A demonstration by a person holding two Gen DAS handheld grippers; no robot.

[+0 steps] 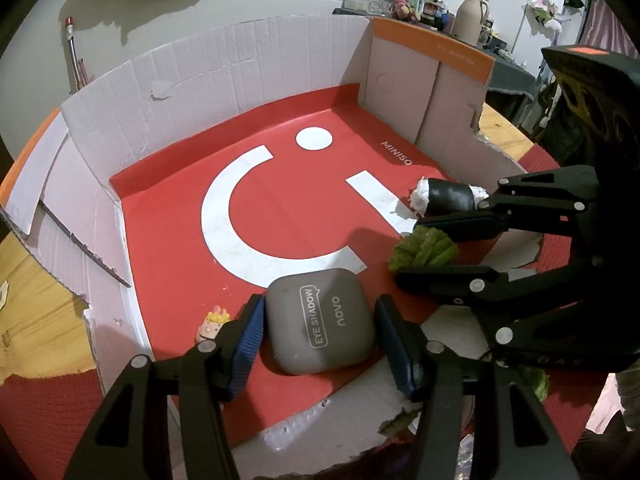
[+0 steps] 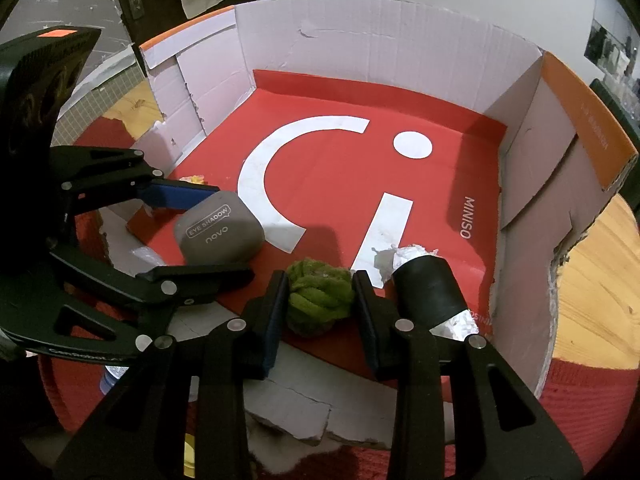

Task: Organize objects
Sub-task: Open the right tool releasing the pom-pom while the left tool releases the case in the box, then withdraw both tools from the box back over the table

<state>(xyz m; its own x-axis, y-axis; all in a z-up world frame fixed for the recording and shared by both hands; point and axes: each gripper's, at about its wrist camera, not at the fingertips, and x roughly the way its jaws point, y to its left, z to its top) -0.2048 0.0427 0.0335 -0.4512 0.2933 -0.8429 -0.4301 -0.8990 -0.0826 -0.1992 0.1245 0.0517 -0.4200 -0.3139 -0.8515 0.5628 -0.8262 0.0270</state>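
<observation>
A grey eye shadow case [image 1: 318, 326] lies on the red floor of a shallow cardboard box [image 1: 224, 64]. My left gripper [image 1: 320, 334] straddles the case, its blue pads close to both sides with small gaps showing. My right gripper [image 2: 320, 298] is closed around a green knitted ball [image 2: 320, 296], which rests on the box floor; the ball also shows in the left wrist view [image 1: 424, 250]. A black roll with white ends [image 2: 430, 290] lies just right of the right gripper. A small pink figurine [image 1: 212, 322] stands left of the left gripper.
The box [image 2: 384, 36] has white walls, an orange-edged flap [image 2: 584, 120] and a torn front edge. It sits on a red woven mat [image 2: 580, 408] on a wooden table [image 2: 600, 264]. Cluttered shelves and a jug [image 1: 474, 16] stand behind.
</observation>
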